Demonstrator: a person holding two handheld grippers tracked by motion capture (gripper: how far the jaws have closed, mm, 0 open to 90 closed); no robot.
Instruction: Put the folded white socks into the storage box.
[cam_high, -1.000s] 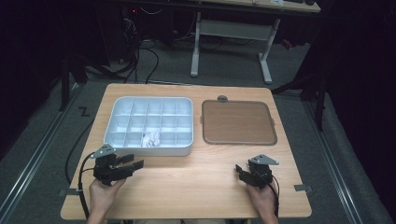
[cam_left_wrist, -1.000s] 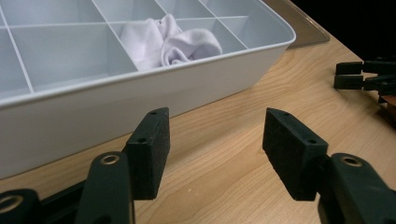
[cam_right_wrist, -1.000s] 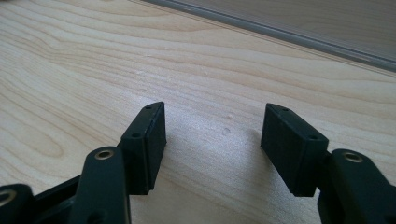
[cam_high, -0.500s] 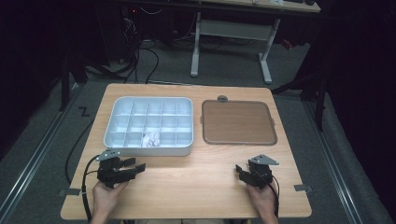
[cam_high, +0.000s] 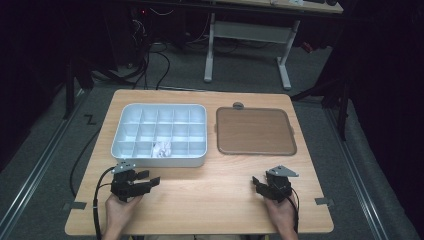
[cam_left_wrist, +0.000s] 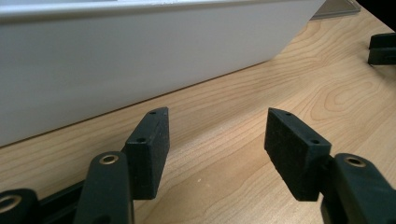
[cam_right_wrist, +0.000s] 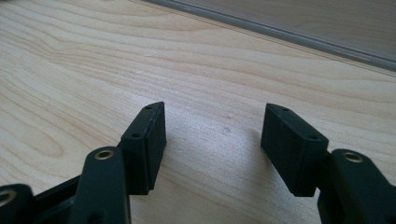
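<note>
I see my left gripper (cam_high: 150, 181) gaping wide, holding nothing, beside the white compartmented plastic tray (cam_high: 159, 161); my right gripper (cam_high: 258, 184) equally wide, empty, near the brown flat tray (cam_high: 254, 131).

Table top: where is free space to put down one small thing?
The widest bare wood lies between the left gripper and right gripper, in front of the white compartment tray and brown tray. The far half of the table is crowded by both trays.
</note>
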